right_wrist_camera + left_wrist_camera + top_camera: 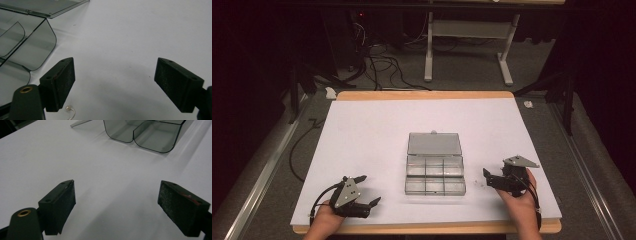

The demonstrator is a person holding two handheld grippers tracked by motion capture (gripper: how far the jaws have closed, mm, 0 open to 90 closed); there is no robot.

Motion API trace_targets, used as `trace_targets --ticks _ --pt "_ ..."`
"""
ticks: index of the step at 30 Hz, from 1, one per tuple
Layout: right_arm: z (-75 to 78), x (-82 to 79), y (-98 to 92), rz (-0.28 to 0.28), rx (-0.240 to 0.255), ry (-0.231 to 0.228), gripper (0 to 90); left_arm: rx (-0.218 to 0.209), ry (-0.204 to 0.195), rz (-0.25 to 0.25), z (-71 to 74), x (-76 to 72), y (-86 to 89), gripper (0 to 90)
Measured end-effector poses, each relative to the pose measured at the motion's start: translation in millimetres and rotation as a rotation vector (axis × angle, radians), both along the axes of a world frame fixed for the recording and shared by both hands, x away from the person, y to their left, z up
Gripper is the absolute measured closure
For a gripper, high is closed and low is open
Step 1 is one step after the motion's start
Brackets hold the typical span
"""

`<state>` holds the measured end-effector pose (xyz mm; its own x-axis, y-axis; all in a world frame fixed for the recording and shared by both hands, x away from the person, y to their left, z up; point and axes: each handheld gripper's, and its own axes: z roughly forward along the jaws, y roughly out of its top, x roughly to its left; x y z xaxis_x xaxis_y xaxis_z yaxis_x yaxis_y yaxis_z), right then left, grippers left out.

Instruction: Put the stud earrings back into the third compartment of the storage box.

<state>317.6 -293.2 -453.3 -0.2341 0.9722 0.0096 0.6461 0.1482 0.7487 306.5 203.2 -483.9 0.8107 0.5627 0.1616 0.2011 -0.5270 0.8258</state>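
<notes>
A clear plastic compartment box (434, 177) lies in the middle of the white sheet, its lid (434, 143) folded back flat behind it. My left gripper (369, 190) rests near the front left edge, open, with nothing between its jaws. In the left gripper view the gripper (116, 192) faces a corner of the box (147, 137) across bare sheet. My right gripper (493, 172) sits just right of the box, open and empty. Its own view has the gripper (115, 70) beside the box (32, 50) and lid (47, 7). A tiny metal hook with a pale bead (70, 111) lies by its left jaw.
The white sheet (372, 125) covers a wooden table (427, 228) whose edge shows at front and back. Beyond the table stand a white desk frame (428, 45) and loose cables (382, 65) on the floor. Dark stands flank both sides.
</notes>
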Motion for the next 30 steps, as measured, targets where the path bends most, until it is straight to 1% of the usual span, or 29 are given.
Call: trace_targets --ticks 4,7,8,9,10,12,14,16,18,21,22,25,27,28,29,30 --pt "1.8 -2.1 -0.5 -0.008 -0.033 0.063 20.8 -0.004 -0.01 -0.006 0.0 -1.4 0.3 15.4" --pt "0.8 -3.0 -1.9 -0.022 -0.03 0.107 23.0 -0.006 -0.002 -0.005 0.0 -0.6 0.4 15.4" --pt "0.3 -2.8 -2.1 -0.022 -0.032 0.134 25.2 -0.008 -0.001 -0.004 0.0 -0.5 0.4 15.4" --pt "-0.6 -1.7 -2.9 -0.026 -0.026 0.182 25.5 -0.011 -0.008 -0.008 0.1 -1.3 0.9 15.4" --pt "-0.9 -1.3 -2.9 -0.03 -0.028 0.196 25.5 -0.011 -0.008 -0.008 0.1 -1.3 0.9 15.4" --pt "-0.4 -0.8 -3.0 -0.028 -0.051 0.216 26.6 -0.015 -0.009 -0.01 0.2 -1.5 1.2 15.4" --pt "0.4 -0.9 -3.2 -0.028 -0.055 0.224 26.9 -0.013 0.0 -0.007 0.2 -0.4 1.1 15.4" --pt "2.2 -1.2 -3.4 -0.022 -0.057 0.241 27.8 -0.012 -0.003 -0.008 0.2 -0.8 0.9 15.4" --pt "4.3 -1.5 -4.3 -0.015 -0.052 0.262 28.3 -0.011 -0.007 -0.014 0.2 -1.2 0.9 15.4" --pt "7.1 -1.4 -5.6 -0.002 -0.043 0.286 28.3 -0.009 0.002 -0.008 0.1 -0.2 0.4 15.4" --pt "7.5 -1.4 -5.7 -0.003 -0.041 0.292 28.7 -0.007 -0.002 -0.008 0.1 -0.6 0.4 15.4" --pt "7.8 -0.8 -4.9 0.012 -0.046 0.325 33.1 -0.011 -0.009 -0.015 0.2 -1.5 1.0 15.4" --pt "7.7 -0.2 -3.3 0.03 -0.057 0.353 34.7 -0.01 -0.001 -0.009 0.2 -0.5 0.7 15.4" --pt "7.6 0.1 -1.9 0.042 -0.07 0.366 35.4 -0.009 0.001 -0.009 0.1 -0.3 0.6 15.4" --pt "7.1 0.8 -0.7 0.057 -0.086 0.378 36.8 -0.009 -0.004 -0.012 0.2 -0.8 0.7 15.4" --pt "7.0 1.1 0.2 0.062 -0.089 0.39 37.7 -0.01 -0.003 -0.014 0.2 -0.8 0.9 15.4"
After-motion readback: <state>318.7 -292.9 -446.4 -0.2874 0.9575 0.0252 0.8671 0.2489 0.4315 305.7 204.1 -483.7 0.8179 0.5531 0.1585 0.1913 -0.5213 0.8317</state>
